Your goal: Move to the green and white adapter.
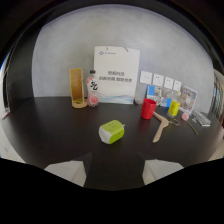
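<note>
Scanning the dark tabletop [45, 130] from the left: a yellow-brown upright stand [76, 88] at the back, a small bottle with a pink base [92, 88] just beside it, then a white paper bag with blue print [116, 75] against the wall.

The green and white adapter [111, 131] sits alone near the middle of the tabletop, ahead of my tool [112, 172] and roughly in line with the gap between its fingers, not yet between them. Green top, white sides, lying flat.

Further right: a red cup [148, 108], a wooden hanger [161, 126] lying flat, a yellow cup [173, 108], and small cards and boxes along the wall.

Tool is spread wide and holds nothing; both pale fingers [66, 171] show apart.

My read on handling: hard plastic shell, stiff, light, probably smooth and a bit slippery at the rounded corners. Not fragile. Best hold looks to be across the two flat white sides, low on the body, so it doesn't squirt out. Path to it looks clear; hanger and red cup stand well off to the right.
</note>
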The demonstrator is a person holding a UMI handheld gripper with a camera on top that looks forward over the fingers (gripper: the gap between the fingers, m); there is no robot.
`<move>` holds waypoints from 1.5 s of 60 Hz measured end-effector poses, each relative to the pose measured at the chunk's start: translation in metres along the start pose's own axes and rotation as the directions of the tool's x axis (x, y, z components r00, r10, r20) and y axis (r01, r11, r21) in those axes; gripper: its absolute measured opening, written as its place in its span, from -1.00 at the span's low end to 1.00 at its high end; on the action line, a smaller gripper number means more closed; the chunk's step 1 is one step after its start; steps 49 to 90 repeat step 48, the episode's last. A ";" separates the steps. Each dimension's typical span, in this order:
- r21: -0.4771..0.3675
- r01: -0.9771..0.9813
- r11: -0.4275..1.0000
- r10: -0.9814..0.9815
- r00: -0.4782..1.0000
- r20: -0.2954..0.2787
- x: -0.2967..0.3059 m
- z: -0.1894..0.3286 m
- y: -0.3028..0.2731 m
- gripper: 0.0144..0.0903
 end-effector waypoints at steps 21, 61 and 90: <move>-0.058 -0.018 0.998 0.017 1.000 -0.014 -0.010 0.092 -0.016 0.87; -0.076 -0.019 0.997 0.016 0.999 -0.034 -0.007 0.108 -0.011 0.86; -0.076 -0.019 0.997 0.016 0.999 -0.034 -0.007 0.108 -0.011 0.86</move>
